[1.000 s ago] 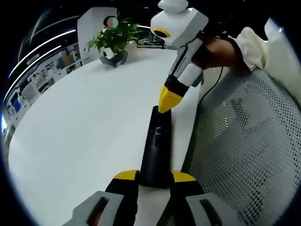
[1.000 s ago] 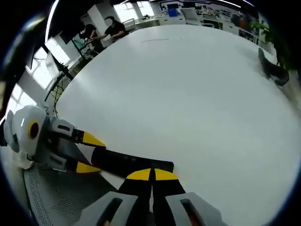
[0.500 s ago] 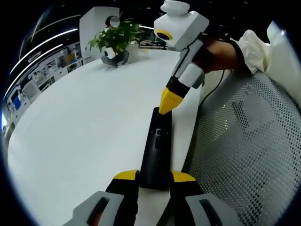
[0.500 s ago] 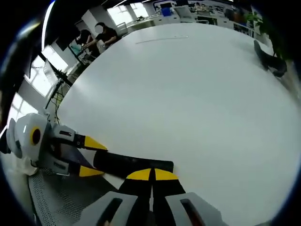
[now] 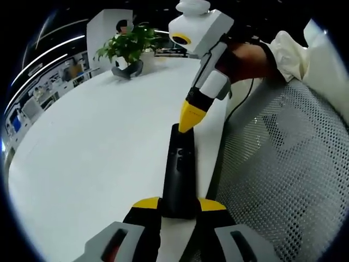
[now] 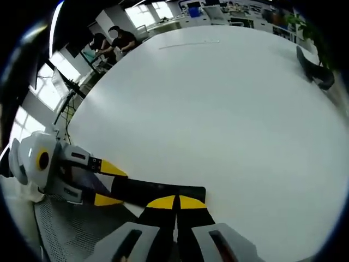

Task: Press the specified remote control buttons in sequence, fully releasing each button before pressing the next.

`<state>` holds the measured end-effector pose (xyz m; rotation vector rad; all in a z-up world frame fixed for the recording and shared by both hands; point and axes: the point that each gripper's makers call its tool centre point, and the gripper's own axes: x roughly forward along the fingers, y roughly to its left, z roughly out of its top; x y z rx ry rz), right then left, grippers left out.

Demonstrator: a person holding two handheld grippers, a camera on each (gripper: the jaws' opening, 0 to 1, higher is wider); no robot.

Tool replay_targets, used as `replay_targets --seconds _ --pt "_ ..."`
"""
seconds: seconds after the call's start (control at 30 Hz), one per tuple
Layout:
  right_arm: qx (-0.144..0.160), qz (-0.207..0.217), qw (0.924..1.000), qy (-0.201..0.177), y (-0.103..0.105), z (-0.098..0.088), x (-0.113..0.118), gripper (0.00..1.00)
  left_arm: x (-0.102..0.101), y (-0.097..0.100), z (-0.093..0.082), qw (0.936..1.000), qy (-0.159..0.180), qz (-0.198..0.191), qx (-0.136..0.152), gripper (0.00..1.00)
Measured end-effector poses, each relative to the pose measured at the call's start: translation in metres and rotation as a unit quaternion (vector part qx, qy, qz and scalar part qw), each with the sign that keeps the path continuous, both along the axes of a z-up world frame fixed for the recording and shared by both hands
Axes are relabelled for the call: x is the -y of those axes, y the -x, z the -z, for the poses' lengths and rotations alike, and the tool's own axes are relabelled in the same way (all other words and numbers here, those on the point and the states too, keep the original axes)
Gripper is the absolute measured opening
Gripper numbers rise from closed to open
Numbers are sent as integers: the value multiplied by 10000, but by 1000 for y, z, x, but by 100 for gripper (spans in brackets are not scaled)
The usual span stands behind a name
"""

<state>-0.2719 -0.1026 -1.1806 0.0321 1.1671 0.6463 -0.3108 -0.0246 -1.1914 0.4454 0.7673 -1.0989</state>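
A wide white tabletop (image 5: 98,142) stretches away, bare across its middle. At its far end sits a leafy green plant (image 5: 128,46) in a dark pot (image 5: 128,68). A grey mesh chair back (image 5: 283,180) stands just beside the tabletop's near edge.

In the left gripper view, the remote control (image 5: 178,174) lies on the table (image 5: 92,147) in the lower centre of the frame, near the table's right edge. Its near end sits between the jaws of the left gripper (image 5: 179,205). The right gripper (image 5: 188,121) comes from the upper right, with its closed tips at the remote's far end. A potted plant (image 5: 124,50) stands in the upper left. A mesh surface (image 5: 278,180) lies to the right of the table.
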Motion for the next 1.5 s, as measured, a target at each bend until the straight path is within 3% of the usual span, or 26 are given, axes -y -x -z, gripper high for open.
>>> replay_targets --seconds 0.47,1.1,1.23,1.5 --pt "36 -246 9995 190 4 3 -4 0 1 0 1 9999 -14 49 117 24" --pt "-136 42 9999 -43 3 1 -3 0 2 -2 1 9999 61 -15 91 24" --pt "15 -88 9998 200 1 1 1 0 5 0 0 9999 78 19 67 24" --pt "16 -149 9999 -82 2 -4 -7 0 9 5 2 9998 71 197 76 24"
